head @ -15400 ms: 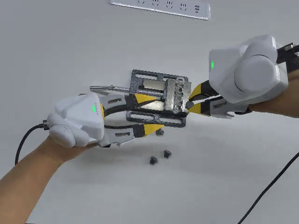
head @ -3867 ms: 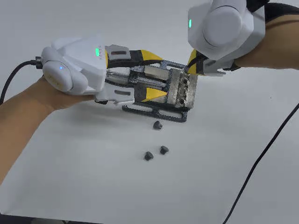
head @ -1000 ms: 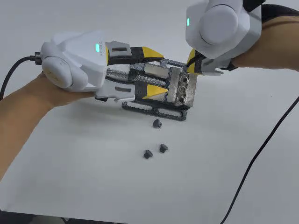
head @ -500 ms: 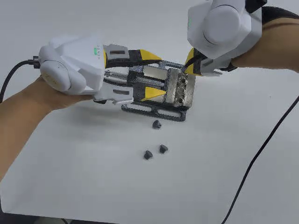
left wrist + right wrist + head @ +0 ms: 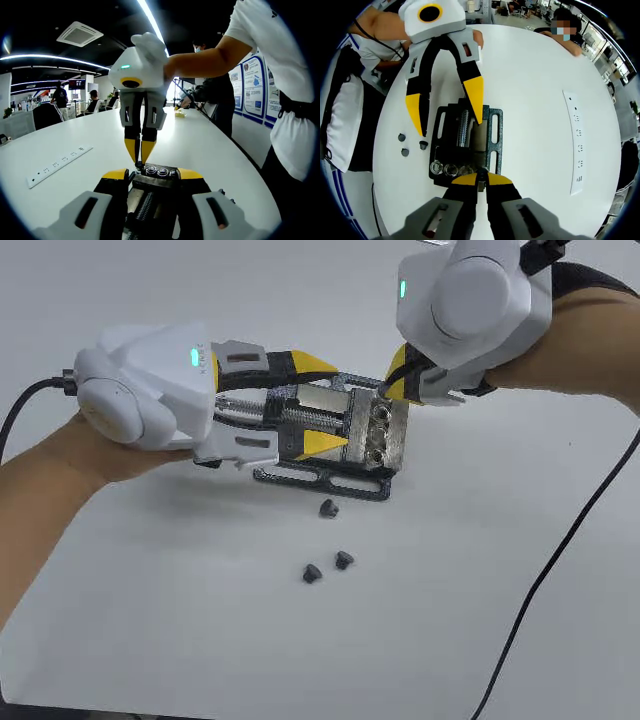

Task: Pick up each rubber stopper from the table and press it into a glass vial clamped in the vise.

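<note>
Right gripper [image 5: 390,392], clamping a small dark rubber stopper [image 5: 480,184], hangs over the upper end of the clear glass vial row [image 5: 378,432]; left gripper [image 5: 340,405] gapes empty.

I read a white table [image 5: 200,145] carrying a power strip [image 5: 59,165]; ceiling light strips [image 5: 150,17] overhead, posters [image 5: 255,80] on the wall.

**Left jaws wide, right jaws pinched**

Left gripper [image 5: 318,406] lies low and points right, jaws spread wide. Bare left forearm [image 5: 40,490] extends from the lower left. Right gripper [image 5: 392,390] points steeply down, jaws pinched on a rubber stopper [image 5: 480,184]. Right forearm [image 5: 585,350] is at upper right.
</note>
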`<action>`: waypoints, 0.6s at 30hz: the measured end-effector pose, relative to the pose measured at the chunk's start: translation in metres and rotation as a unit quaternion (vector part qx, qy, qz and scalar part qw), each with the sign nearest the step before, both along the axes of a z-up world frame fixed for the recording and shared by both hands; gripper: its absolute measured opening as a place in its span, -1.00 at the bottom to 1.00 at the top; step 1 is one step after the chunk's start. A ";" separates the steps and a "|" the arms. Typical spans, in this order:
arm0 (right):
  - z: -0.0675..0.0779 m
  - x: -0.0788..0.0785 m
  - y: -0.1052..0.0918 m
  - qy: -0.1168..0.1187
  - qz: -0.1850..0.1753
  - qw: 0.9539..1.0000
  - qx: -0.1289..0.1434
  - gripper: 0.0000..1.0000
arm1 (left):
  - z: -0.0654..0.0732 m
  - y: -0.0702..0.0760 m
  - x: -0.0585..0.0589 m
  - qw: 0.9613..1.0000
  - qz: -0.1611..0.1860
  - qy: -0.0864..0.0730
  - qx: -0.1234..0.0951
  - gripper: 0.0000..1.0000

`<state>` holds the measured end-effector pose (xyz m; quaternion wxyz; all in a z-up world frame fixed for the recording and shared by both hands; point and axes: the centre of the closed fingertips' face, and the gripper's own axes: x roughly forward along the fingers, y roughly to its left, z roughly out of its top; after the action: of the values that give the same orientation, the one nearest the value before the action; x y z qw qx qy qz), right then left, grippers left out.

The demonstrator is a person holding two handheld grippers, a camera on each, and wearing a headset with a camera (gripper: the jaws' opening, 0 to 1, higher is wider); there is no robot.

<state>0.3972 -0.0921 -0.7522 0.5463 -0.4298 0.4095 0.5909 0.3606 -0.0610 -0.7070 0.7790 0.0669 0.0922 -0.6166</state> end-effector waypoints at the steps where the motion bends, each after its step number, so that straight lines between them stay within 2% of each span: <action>1: 0.000 0.000 0.000 0.000 0.000 1.000 0.001 -0.89 | 0.000 0.000 0.000 1.000 0.000 0.000 0.000 -0.31; 6: 0.001 -0.001 0.001 -0.004 -0.002 1.000 0.009 -0.88 | -0.001 0.001 0.000 1.000 0.000 -0.001 0.002 -0.31; 10: 0.001 -0.003 -0.001 0.007 -0.016 1.000 0.020 -0.83 | -0.001 0.002 0.000 1.000 0.000 -0.001 0.003 -0.31; 13: 0.002 -0.006 -0.001 0.014 -0.030 0.999 0.038 -0.73 | -0.001 0.002 0.000 1.000 0.000 0.000 0.003 -0.31; 18: 0.002 -0.011 -0.004 0.015 -0.052 0.996 0.065 -0.71 | -0.002 0.002 -0.001 1.000 0.000 0.000 0.005 -0.31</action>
<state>0.3859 -0.0958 -0.7498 0.5968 -0.3630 0.4001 0.5934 0.3593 -0.0586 -0.7088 0.7783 0.0709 0.0954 -0.6165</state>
